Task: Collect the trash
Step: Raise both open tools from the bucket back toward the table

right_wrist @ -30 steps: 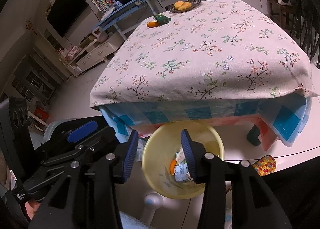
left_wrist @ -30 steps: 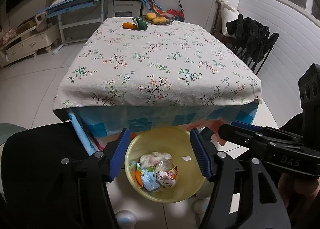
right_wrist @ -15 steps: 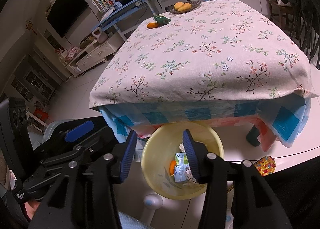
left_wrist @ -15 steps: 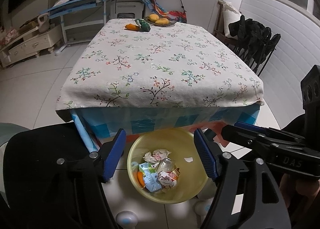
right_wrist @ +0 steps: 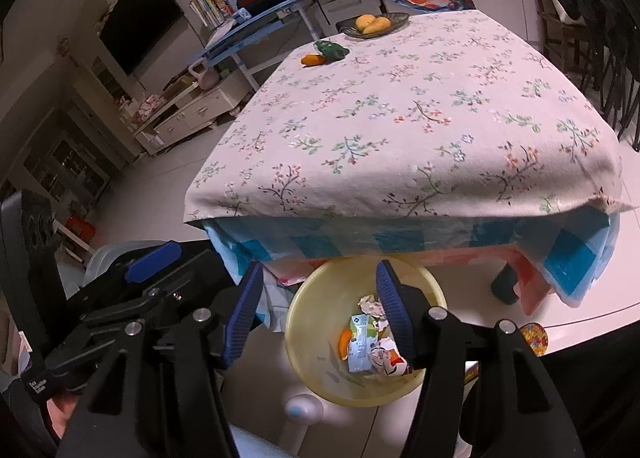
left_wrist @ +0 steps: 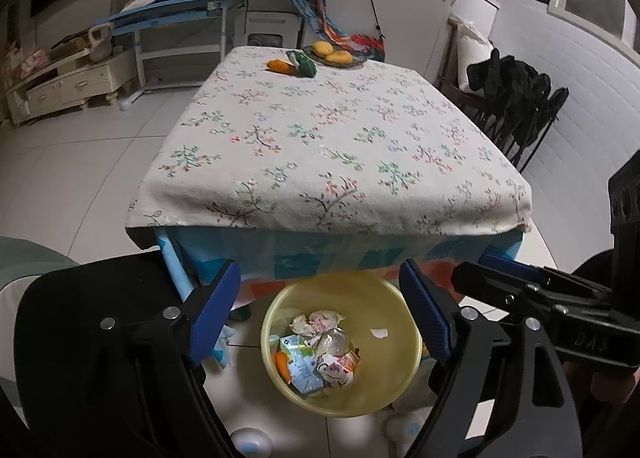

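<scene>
Both grippers hover above a yellow plastic bin (left_wrist: 340, 346) standing on the floor at the near edge of the cloth-covered table (left_wrist: 320, 146). The left gripper (left_wrist: 320, 314) has its jaws opening with nothing between them; the right gripper (right_wrist: 316, 314) likewise, jaws opening and empty. The collected trash lies in the bin's bottom: crumpled paper (left_wrist: 318, 323), a small drink carton (left_wrist: 298, 362), a clear plastic wad (left_wrist: 334, 342) and a torn wrapper (left_wrist: 338, 366). All appear light, soft and crushable; the film likely slippery. The bin itself looks light and thin-walled, best taken at its rim.
</scene>
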